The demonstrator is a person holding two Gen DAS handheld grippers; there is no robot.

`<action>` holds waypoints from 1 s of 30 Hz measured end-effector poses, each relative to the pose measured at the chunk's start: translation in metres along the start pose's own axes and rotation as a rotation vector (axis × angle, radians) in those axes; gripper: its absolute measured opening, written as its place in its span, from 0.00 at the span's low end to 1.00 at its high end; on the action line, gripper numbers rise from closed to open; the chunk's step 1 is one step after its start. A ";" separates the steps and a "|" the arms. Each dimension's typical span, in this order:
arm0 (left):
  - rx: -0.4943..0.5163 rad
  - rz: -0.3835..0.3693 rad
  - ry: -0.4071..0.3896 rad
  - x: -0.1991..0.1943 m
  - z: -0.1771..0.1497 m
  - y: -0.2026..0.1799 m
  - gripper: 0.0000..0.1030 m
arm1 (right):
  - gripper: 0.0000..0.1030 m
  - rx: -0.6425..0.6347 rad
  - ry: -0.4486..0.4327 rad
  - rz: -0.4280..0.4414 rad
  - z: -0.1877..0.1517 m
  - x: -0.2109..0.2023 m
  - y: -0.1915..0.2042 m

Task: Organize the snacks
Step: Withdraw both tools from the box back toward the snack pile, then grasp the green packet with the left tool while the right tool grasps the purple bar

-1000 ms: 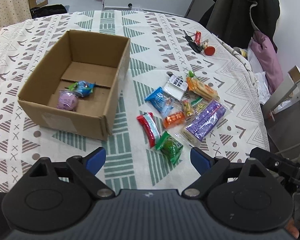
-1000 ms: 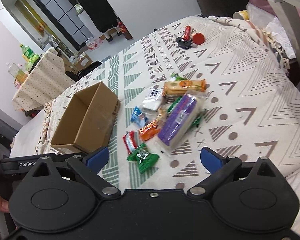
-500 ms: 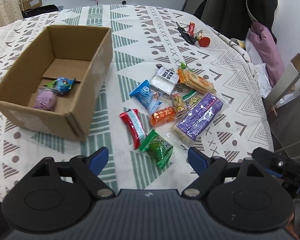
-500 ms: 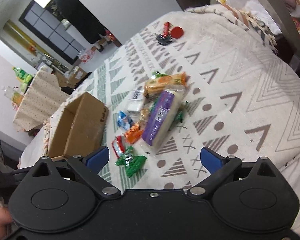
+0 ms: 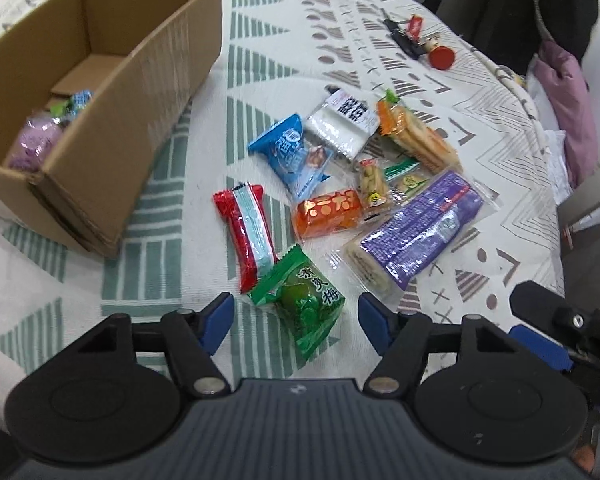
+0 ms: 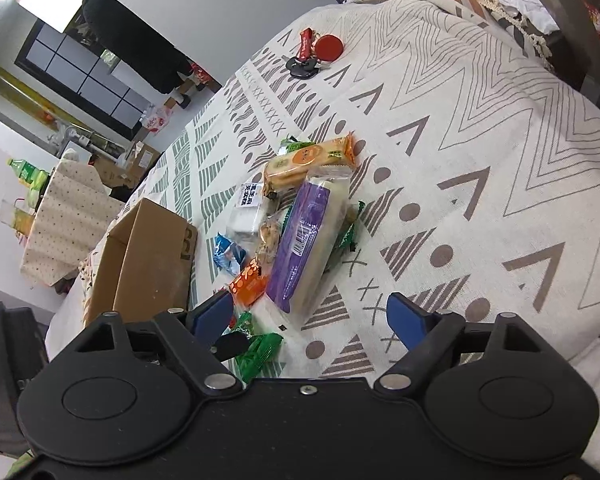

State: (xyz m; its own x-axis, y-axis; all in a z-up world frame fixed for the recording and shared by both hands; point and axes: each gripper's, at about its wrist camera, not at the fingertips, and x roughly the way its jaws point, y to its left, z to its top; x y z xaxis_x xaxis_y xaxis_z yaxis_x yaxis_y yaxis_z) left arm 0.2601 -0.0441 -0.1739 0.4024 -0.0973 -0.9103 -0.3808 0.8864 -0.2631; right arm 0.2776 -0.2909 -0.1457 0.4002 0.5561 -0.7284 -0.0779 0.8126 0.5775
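We take the cardboard box (image 5: pixel 100 92) as our landmark on the table (image 5: pixel 260 60). Inside it, at the near end, lie two snacks already put away: a purple round packet (image 5: pixel 34 146) and a small blue-green one (image 5: pixel 78 102) just behind it. That is all the box holds as far as we can see, so we judge the task to be at an early stage.

The rest of the snacks lie in a loose heap to the right of the box. Closest to it is the red packet (image 5: pixel 246 236); beyond that, further from the box, the blue packet (image 5: pixel 294 156), the orange packet (image 5: pixel 328 212), the white packet (image 5: pixel 342 122), a small yellow snack (image 5: pixel 374 190), the orange cracker pack (image 5: pixel 416 140) and, farthest out, the long purple wafer pack (image 5: pixel 416 228). About nine pieces remain on the cloth.

Our left gripper (image 5: pixel 296 318) hangs with its fingers spread wide on either side of the green plum packet (image 5: pixel 302 304), which sits at the near edge of the heap and is not yet gripped. We expect this one goes into the box next. Our right gripper (image 6: pixel 310 316) is also spread wide and empty, low over the cloth beside the wafer pack, on the side away from the box.
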 end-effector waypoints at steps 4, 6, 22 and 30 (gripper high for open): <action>-0.030 -0.011 0.033 0.018 0.003 0.002 0.49 | 0.81 0.013 0.005 -0.018 0.003 0.012 -0.002; -0.030 -0.011 0.023 0.019 0.003 0.001 0.44 | 0.81 0.012 0.010 -0.024 0.005 0.019 -0.001; 0.016 -0.013 -0.055 -0.006 0.035 -0.004 0.32 | 0.80 0.046 0.030 -0.036 0.015 0.058 0.005; 0.035 0.002 -0.076 -0.008 0.047 -0.002 0.32 | 0.80 0.061 0.024 -0.053 0.017 0.072 0.007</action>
State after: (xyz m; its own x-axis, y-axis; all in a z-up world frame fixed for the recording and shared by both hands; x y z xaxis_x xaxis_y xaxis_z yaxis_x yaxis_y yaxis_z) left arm 0.2965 -0.0239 -0.1513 0.4647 -0.0622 -0.8833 -0.3530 0.9018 -0.2493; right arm 0.3217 -0.2485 -0.1878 0.3802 0.5171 -0.7669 -0.0009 0.8294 0.5587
